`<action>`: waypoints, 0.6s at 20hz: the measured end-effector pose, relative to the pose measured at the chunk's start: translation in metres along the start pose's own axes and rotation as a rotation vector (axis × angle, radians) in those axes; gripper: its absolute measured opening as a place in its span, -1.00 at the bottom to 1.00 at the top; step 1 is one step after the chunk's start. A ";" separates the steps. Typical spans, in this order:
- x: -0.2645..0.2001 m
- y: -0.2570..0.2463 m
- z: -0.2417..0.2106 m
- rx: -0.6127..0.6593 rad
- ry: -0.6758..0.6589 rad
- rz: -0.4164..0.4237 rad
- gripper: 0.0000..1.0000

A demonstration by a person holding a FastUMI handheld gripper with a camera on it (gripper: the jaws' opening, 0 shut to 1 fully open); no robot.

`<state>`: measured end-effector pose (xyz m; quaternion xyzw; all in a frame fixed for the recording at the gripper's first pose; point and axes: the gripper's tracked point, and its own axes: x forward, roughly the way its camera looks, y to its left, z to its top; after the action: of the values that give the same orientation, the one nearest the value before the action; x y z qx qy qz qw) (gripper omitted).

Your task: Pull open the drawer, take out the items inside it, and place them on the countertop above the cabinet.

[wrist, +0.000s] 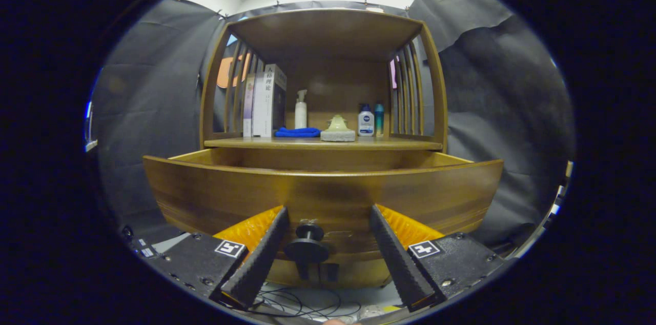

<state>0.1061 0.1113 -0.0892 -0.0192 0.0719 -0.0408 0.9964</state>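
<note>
Tongs [328, 227] spread around knob [307, 247]; drawer [323, 197] out toward them.

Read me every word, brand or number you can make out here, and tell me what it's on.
"人格理论": on the spine of the white book on the shelf.
Labels on the white bottle and the teal bottle: too small to read.
Square markers on the gripper: patterns, no words. The gripper's fingers stand open on either side of the drawer knob.
</note>
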 end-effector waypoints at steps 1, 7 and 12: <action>0.005 0.000 0.003 -0.002 -0.002 0.000 1.00; 0.026 0.000 0.010 0.018 0.007 0.004 1.00; 0.054 -0.001 0.007 0.024 0.018 0.002 1.00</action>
<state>0.1602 0.1062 -0.0900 -0.0069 0.0805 -0.0411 0.9959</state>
